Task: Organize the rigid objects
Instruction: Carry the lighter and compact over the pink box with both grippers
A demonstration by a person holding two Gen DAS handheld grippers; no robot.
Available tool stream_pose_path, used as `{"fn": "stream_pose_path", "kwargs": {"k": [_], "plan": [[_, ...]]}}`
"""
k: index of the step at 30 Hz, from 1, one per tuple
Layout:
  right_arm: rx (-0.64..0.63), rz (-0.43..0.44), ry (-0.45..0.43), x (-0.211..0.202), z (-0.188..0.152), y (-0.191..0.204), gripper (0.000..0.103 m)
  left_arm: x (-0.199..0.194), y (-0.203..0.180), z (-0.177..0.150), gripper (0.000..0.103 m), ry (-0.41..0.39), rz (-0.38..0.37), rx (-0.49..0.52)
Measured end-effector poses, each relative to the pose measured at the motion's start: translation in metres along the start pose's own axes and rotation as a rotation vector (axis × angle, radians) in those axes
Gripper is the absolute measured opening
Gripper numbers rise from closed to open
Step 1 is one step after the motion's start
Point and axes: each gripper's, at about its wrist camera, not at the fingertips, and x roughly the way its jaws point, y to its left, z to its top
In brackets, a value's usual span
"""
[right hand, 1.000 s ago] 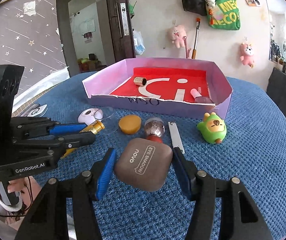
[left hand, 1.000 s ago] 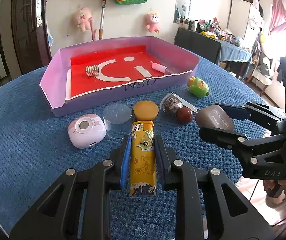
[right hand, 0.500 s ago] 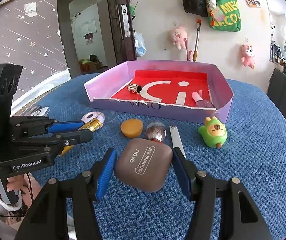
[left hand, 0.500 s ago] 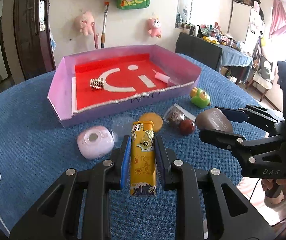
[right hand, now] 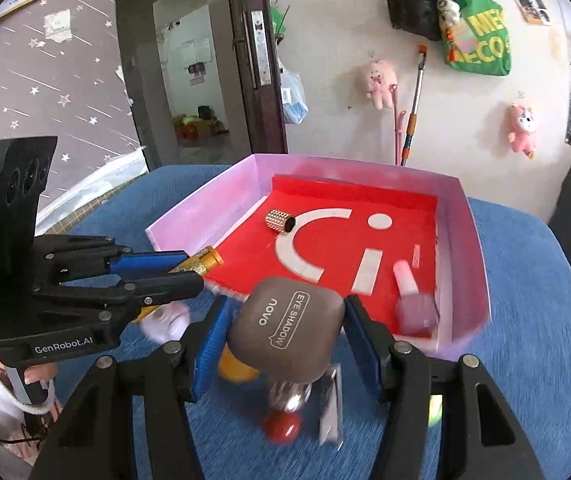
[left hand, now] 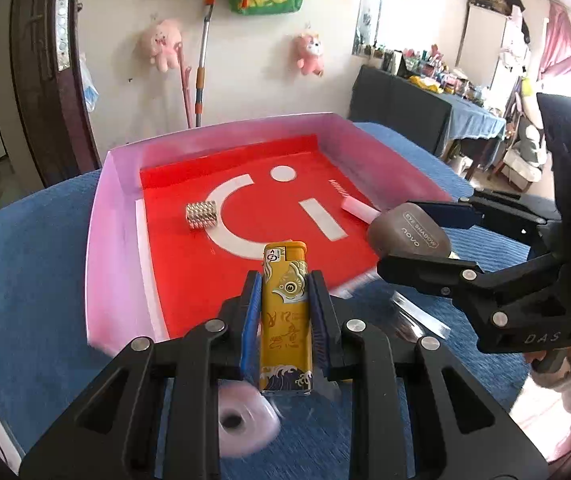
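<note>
I have the left gripper (left hand: 285,312) pinched tight on the yellow lighter (left hand: 285,320), which stands lengthwise between the pads with its cap poking out past the tips. The right gripper (right hand: 283,336) is clamped half-wide on the brown eyeshadow case (right hand: 285,334), held across its sides. Ahead of both sets of jaws lies the pink tray (left hand: 115,216) with its red floor; a studded metal cylinder (left hand: 201,215) and a pink nail polish bottle (right hand: 409,292) sit well beyond the tips.

My worry is the rounded case: the pads grip curved, smooth edges, so a jolt could squirt it out short of the tray, onto the clutter blurred beneath my jaws. The two grippers also sit close side by side, so they could knock together over the near wall. Releasing the lighter from height might bounce it.

Readable text: "novo" and "EYE SHADOW" on the case, "GenRobot.AI" on the left gripper, "DAS" on the right.
</note>
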Motion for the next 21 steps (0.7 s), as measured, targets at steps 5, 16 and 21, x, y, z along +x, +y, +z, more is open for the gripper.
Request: {"fn": "stream_pose_path", "kwargs": {"k": [5, 16, 21], "plan": [[-0.05, -0.001, 0.062, 0.036, 0.023, -0.014, 0.06, 0.034, 0.013, 0.016, 0.022, 0.064, -0.011, -0.008], [-0.081, 0.039, 0.215, 0.092, 0.036, -0.038, 0.06, 0.083, 0.012, 0.029, 0.022, 0.175, -0.007, 0.074], [-0.104, 0.043, 0.273, 0.108, 0.033, -0.042, 0.06, 0.095, 0.01, 0.029, 0.022, 0.212, -0.004, 0.097]]}}
